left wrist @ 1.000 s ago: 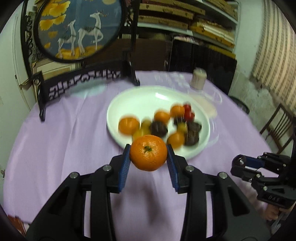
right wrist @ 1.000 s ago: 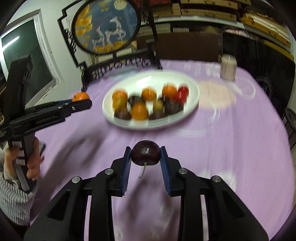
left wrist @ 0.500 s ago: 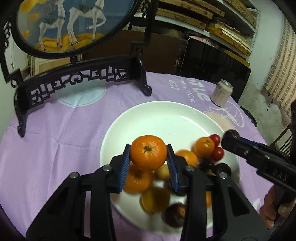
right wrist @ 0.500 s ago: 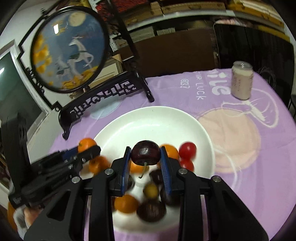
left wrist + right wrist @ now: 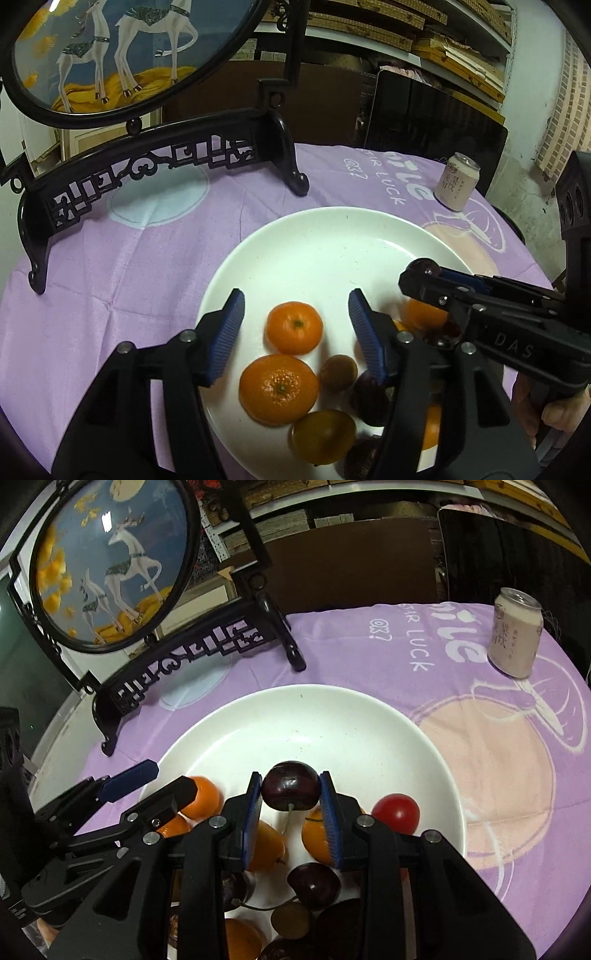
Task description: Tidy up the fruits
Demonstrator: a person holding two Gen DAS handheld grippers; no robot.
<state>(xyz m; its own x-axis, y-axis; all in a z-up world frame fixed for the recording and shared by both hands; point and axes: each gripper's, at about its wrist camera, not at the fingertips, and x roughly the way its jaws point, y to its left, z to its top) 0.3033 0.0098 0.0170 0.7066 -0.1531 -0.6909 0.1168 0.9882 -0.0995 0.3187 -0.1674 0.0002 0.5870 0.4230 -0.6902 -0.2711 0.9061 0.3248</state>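
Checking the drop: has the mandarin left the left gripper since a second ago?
Yes. The mandarin now lies on the white plate, between the opening left gripper pads.

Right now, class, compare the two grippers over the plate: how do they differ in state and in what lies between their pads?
1. The left gripper has its jaws opening, blue pads clear of the mandarin, while the right gripper is shut on a dark cherry.
2. The mandarin rests on the white plate; the cherry is held above it.

Both grippers are black with blue pads and point over the same plate.
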